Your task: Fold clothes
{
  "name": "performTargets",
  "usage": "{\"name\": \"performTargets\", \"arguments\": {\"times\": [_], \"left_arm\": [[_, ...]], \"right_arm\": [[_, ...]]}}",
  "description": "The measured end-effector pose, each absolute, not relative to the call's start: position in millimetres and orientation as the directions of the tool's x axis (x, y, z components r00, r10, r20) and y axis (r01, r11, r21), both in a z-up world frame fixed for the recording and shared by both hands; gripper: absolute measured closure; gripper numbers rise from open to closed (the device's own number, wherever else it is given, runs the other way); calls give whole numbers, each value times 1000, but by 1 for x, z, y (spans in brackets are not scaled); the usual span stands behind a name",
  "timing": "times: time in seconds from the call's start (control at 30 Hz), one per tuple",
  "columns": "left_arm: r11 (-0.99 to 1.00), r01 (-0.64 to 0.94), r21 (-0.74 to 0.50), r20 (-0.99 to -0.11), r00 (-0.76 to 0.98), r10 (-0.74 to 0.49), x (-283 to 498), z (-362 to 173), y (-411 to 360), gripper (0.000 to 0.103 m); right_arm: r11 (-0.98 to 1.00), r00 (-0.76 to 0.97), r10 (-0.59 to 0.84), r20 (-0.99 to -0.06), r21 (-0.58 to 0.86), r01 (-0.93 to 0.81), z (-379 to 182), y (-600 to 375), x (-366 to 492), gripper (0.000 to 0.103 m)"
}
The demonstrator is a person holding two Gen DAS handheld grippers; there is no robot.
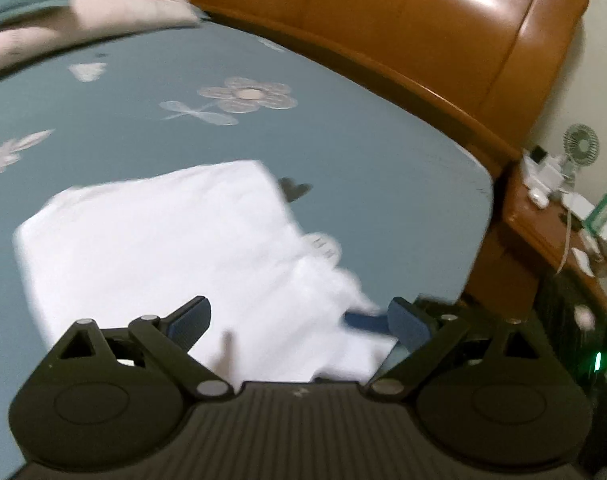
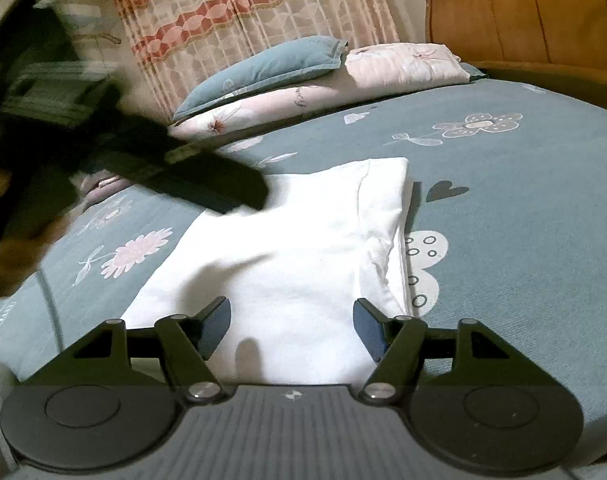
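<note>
Right wrist view shows the white garment point(image 2: 303, 248) lying folded into a compact rectangle on the bed point(image 2: 523, 208), just ahead of and between the spread, empty jaws of the right gripper point(image 2: 291, 322). Left gripper point(image 1: 299, 320) hangs over the same cloth with its jaws also released and holding nothing. Flat on the taut sheet, layers stacked, the cloth probably stays put unaided, so neither gripper need pinch it.

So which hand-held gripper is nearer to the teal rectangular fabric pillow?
Left. The left hand-held gripper reaches over the folded white cloth garment's far edge, toward the pillow; the right hand-held gripper hangs at its near edge.
</note>
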State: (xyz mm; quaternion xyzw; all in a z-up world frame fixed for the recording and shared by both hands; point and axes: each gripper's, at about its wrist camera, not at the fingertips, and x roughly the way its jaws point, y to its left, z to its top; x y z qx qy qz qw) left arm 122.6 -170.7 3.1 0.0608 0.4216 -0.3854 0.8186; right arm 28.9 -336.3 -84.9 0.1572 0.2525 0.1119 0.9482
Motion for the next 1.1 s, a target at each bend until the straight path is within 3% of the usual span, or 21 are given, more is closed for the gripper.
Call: {"name": "performTargets", "arguments": {"times": [0.43, 0.6, 0.83, 1.1], "left_arm": [[778, 482, -404, -732, 340, -591, 94, -50, -112, 8], [770, 503, -393, -688, 395, -609, 92, -31, -114, 8], [786, 467, -406, -723, 362, -589, 87, -54, -115, 8], [800, 497, -335, -665, 478, -575, 126, -9, -116, 8]], "right_arm": [[927, 855, 283, -435, 352, -128, -88, -333, 19, 30], [927, 856, 283, -433, 354, -127, -89, -335, 20, 30], [924, 856, 286, -430, 360, -127, -87, -333, 15, 29], [931, 865, 272, -422, 342, -126, -70, -334, 33, 25]]}}
